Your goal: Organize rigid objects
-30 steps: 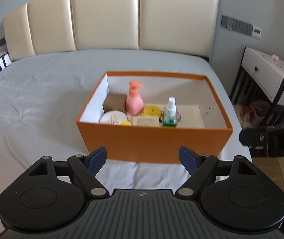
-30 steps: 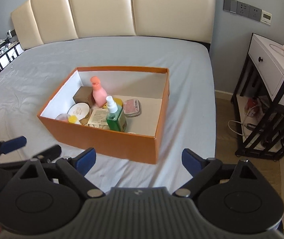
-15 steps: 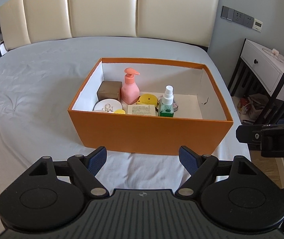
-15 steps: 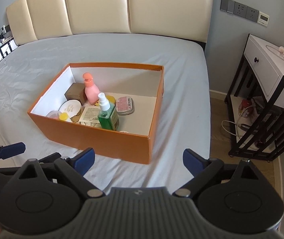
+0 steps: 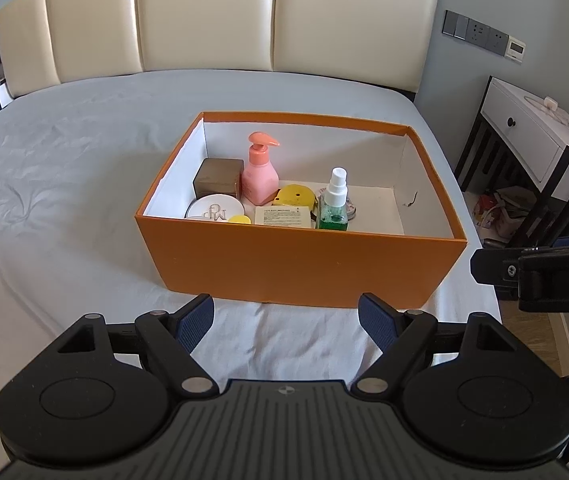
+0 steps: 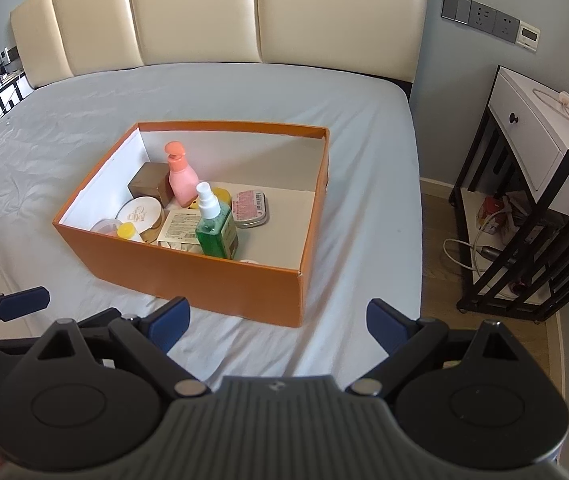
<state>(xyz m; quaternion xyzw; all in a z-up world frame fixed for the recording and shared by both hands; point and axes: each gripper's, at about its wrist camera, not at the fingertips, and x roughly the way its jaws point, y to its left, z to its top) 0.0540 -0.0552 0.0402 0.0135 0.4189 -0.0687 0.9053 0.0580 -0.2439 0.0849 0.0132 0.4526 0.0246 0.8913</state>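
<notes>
Orange box (image 5: pixel 300 264) long axis crosswise

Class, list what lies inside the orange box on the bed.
Inside the orange box: pink pump bottle, green spray bottle, brown cube box, round white compact, flat tin, and a labelled packet. Items behind the near wall are partly hidden.

box (image 5: pixel 300 264): 1 | bottles (image 5: pixel 260 176): 2 | round compacts (image 5: pixel 214 211): 1 | tins (image 6: pixel 249 208): 1
</notes>
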